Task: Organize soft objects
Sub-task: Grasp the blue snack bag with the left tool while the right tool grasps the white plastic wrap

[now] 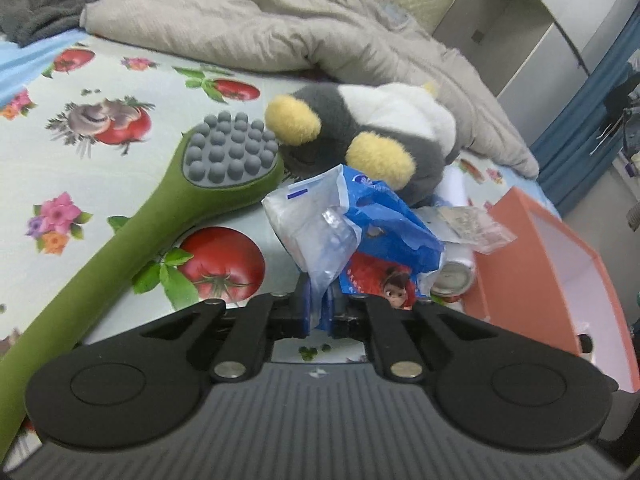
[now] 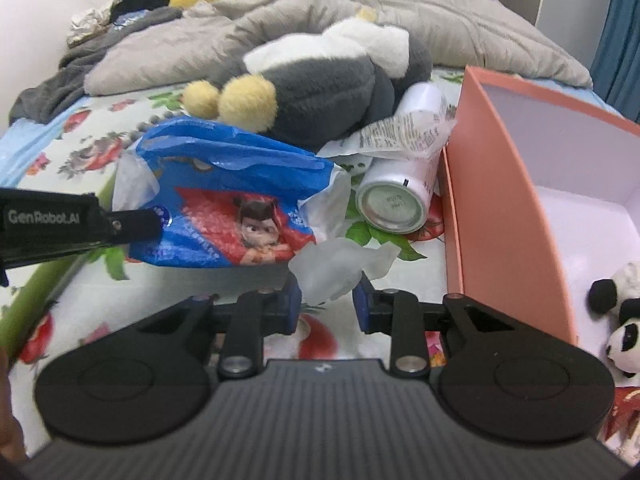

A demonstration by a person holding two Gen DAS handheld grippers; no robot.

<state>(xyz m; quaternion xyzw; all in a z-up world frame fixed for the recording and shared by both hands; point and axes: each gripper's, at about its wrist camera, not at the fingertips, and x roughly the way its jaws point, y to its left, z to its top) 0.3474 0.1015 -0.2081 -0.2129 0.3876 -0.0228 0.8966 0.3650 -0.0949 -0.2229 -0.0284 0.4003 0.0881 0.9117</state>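
On a bed with a fruit-print sheet (image 1: 120,80), the left gripper (image 1: 319,316) is pinched tight on the edge of a blue plastic bag (image 1: 384,216). The bag bunches up straight ahead of its fingertips, its length running away from the gripper toward a grey plush (image 1: 360,128) beyond.

The right gripper (image 2: 326,304) is part closed around a crumpled clear wrapper (image 2: 340,268) that sits between its pads; whether they press it cannot be told. The same bag (image 2: 224,200) lies ahead and to its left, a can (image 2: 394,200) just ahead.

A pink box (image 2: 480,184) stands immediately to its right, holding a small panda (image 2: 620,320). The right gripper looks nearer the box.

A green massager (image 1: 132,232) lies left of the left gripper.
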